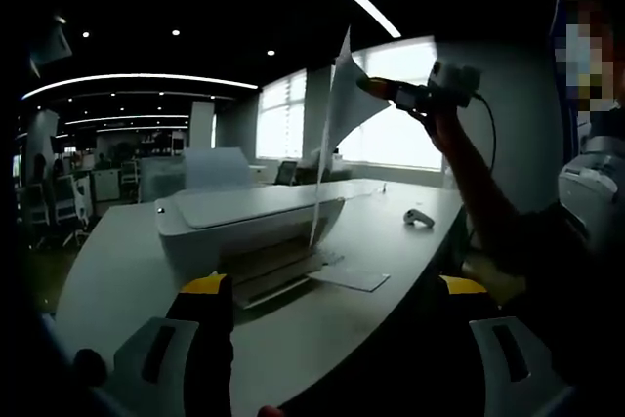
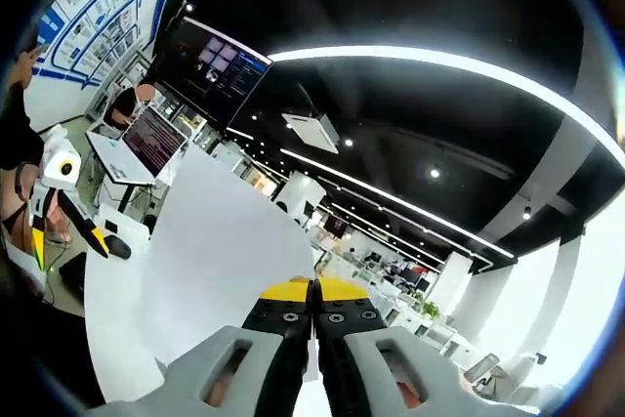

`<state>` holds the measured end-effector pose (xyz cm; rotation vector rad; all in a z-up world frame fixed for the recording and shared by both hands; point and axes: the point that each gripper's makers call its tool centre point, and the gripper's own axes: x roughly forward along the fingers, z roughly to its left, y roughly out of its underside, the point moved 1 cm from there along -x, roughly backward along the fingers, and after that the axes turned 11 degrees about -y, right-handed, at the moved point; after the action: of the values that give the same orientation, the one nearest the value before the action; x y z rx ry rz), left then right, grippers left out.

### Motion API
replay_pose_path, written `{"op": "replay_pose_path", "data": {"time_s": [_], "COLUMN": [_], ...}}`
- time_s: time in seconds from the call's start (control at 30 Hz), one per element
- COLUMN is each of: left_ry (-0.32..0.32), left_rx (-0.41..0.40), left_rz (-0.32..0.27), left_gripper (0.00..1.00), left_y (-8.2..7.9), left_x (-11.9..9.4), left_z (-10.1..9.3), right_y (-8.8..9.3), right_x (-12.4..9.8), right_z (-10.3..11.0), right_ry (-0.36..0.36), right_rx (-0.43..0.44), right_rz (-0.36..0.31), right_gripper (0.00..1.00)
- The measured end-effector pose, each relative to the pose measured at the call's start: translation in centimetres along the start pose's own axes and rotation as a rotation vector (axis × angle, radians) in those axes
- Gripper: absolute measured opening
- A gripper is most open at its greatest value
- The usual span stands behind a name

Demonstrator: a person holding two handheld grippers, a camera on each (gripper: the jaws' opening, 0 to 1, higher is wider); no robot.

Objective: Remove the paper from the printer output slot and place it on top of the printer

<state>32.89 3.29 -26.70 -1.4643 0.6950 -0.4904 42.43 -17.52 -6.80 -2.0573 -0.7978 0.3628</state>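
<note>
The printer (image 1: pixel 249 227) sits on a long, pale table (image 1: pixel 391 241) with a smooth matte top and a rounded edge. It is a low, boxy machine in light plastic, its lid flat and slightly glossy, with a tray sticking out of the front toward the table edge. A second flat sheet (image 1: pixel 349 278) lies on the table just in front of that tray. Further along the tabletop rests a small grey object (image 1: pixel 419 218) that I cannot make out.

The paper (image 1: pixel 337 134) is up in the air above the right end of the printer, well clear of the output slot. It is thin and white, hanging almost on edge, bowed along its length, with its lower edge down near the printer's front. The right gripper (image 1: pixel 376 86) pinches its upper part, held by a hand (image 1: pixel 444 129). In the right gripper view, the same sheet (image 2: pixel 210 261) spreads out broad and smooth, a plain white curved surface, and the yellow-tipped jaws of the right gripper (image 2: pixel 313 290) are pressed together on it with no gap.

The left gripper (image 1: pixel 337 285) hangs low before the table edge, its grey jaws with yellow tips spread far apart and holding nothing.
</note>
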Motion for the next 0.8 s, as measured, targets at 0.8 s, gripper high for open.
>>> {"op": "replay_pose_path", "data": {"time_s": [0.8], "left_ry": [-0.003], "left_rx": [-0.003], "left_rz": [-0.001], "left_gripper": [0.87], "left_y": [0.1], "left_x": [-0.1], "left_z": [0.3], "right_y": [0.1], "right_x": [1.3], "right_z": [-0.1], "right_ry": [-0.005], "right_rx": [0.005], "right_rz": [0.024], "right_gripper": [0.0]}}
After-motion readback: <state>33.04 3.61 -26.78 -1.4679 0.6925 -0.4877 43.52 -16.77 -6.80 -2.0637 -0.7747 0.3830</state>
